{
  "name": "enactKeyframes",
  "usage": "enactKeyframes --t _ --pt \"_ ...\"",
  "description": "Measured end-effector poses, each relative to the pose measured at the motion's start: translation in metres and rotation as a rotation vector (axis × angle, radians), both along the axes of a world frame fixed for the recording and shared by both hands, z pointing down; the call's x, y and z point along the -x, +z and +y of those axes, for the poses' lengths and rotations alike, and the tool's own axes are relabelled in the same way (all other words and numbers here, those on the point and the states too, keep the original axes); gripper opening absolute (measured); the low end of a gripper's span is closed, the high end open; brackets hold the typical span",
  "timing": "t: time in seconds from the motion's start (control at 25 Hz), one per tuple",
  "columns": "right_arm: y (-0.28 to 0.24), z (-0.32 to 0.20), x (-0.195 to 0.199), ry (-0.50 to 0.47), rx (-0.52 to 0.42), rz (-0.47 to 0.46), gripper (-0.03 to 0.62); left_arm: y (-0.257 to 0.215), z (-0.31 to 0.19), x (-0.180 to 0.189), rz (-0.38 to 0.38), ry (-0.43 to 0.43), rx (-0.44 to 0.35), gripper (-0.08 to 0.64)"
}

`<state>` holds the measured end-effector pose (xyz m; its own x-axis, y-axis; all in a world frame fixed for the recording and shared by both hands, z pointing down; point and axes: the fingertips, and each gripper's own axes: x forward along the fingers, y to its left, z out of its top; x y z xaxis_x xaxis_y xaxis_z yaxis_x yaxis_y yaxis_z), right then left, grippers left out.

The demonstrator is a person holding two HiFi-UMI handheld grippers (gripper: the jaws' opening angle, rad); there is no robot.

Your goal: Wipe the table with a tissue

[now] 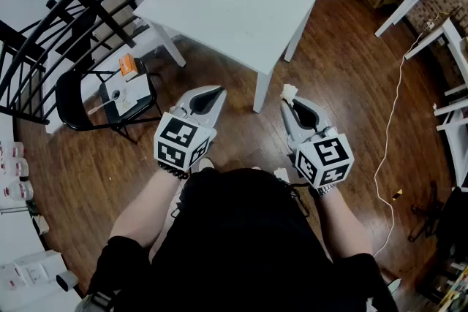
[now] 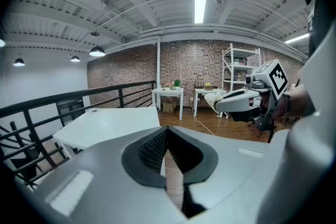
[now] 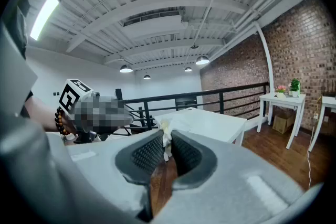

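- My right hand-held gripper (image 1: 289, 104) is clamped on the tissue (image 1: 290, 91). A small white wad sticks out past the tips, the rest is pinched between the pads.
- My left hand-held gripper (image 1: 214, 93) has its jaws together at the tips w/ nothing between them.
- Both hang over the wood floor (image 1: 344, 84), on the near side of the white surface (image 1: 234, 4). The tissue isn't touching it yet.
- Tissue: v. light, soft, no stiffness. It'll prob. fold under the tips & tear if dragged hard or snagged on an edge.
- Hold: 1 firm pinch on the bunched middle looks right, w/ enough left loose to lie flat on the top. Too little sticking out & the jaw tips would scrape instead.
- The surface looks smooth & bare, so light pressure should do. The 2nd hand-held gripper isn't needed for grip.
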<state>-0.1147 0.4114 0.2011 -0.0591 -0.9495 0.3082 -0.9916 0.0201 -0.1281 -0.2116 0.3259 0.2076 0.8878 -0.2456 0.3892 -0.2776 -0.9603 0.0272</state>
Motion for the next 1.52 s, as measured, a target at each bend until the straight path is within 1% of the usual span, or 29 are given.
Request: enactKeyframes --t 0.48,0.76,0.96,1.16,1.52 --pt "0.009 -0.006 -0.021 -0.003 0.014 -0.019 0.028 0.014 -0.005 -0.031 -0.019 0.016 0.025 0.012" --pt "0.016 -0.024 -0.035 -0.008 0.045 -0.004 0.028 0.023 -0.024 -0.059 -0.001 0.035 0.043 0.012" --pt "0.026 -0.058 -0.048 -0.027 0.087 -0.002 0.028 0.034 -0.051 -0.076 0.007 0.038 0.066 0.012" --pt "0.044 -0.101 -0.060 -0.055 0.146 -0.005 0.028 0.057 -0.084 -0.091 -0.001 0.035 0.123 0.012" --pt "0.067 -0.171 -0.069 -0.085 0.244 0.006 0.028 0.081 -0.143 -0.102 -0.020 0.055 0.175 0.012"
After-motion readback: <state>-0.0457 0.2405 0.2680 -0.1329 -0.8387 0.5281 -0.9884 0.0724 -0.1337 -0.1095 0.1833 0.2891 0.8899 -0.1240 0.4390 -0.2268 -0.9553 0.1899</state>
